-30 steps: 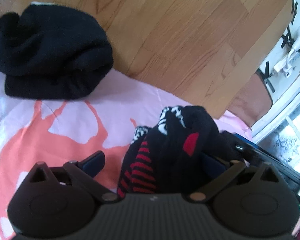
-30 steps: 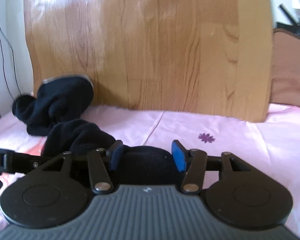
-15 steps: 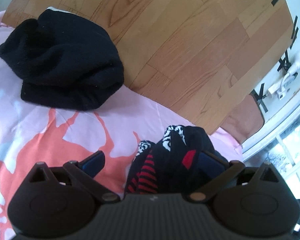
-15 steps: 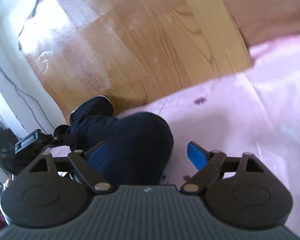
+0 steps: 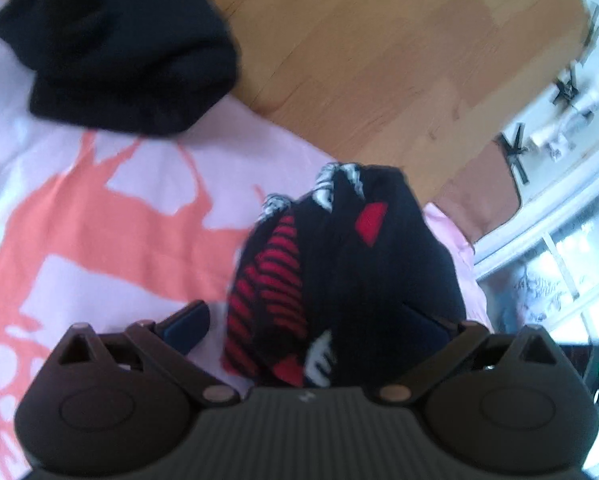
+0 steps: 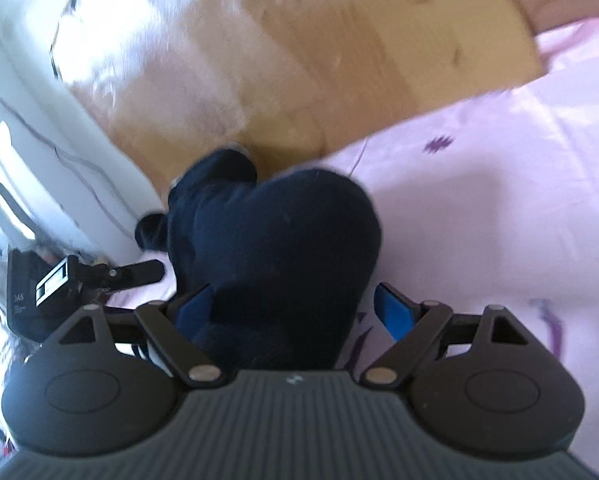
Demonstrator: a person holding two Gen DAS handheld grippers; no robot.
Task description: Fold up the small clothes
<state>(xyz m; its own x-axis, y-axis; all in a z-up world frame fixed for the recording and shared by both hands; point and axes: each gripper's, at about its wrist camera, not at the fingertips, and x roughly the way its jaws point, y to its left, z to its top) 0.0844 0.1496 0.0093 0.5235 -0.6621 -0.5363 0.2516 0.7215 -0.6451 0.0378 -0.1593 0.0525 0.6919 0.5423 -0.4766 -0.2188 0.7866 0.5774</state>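
A black sock bundle [image 5: 339, 264] with red stripes and white marks lies on the pink sheet between the wide-apart fingers of my left gripper [image 5: 305, 326]. It leans on the right finger and leaves a gap to the left pad [image 5: 187, 324]. In the right wrist view the same bundle shows as a dark rounded lump [image 6: 283, 248] between the spread fingers of my right gripper [image 6: 295, 312]. Its left pad [image 6: 195, 308] touches the cloth; the right pad [image 6: 393, 312] stands clear. A folded black garment [image 5: 119, 48] rests against the headboard.
A wooden headboard [image 5: 379, 60] rises right behind the clothes. The pink sheet [image 6: 499, 200] stretches to the right, with a coral print [image 5: 99, 220] on its left part. White wall and a cable [image 6: 59, 148] lie left; a window is at far right.
The right gripper's jaws spread wide and it rolled, so the headboard now tilts. The dark bundle sits looser between its fingers. The left gripper shifted slightly and the striped bundle looks nearer.
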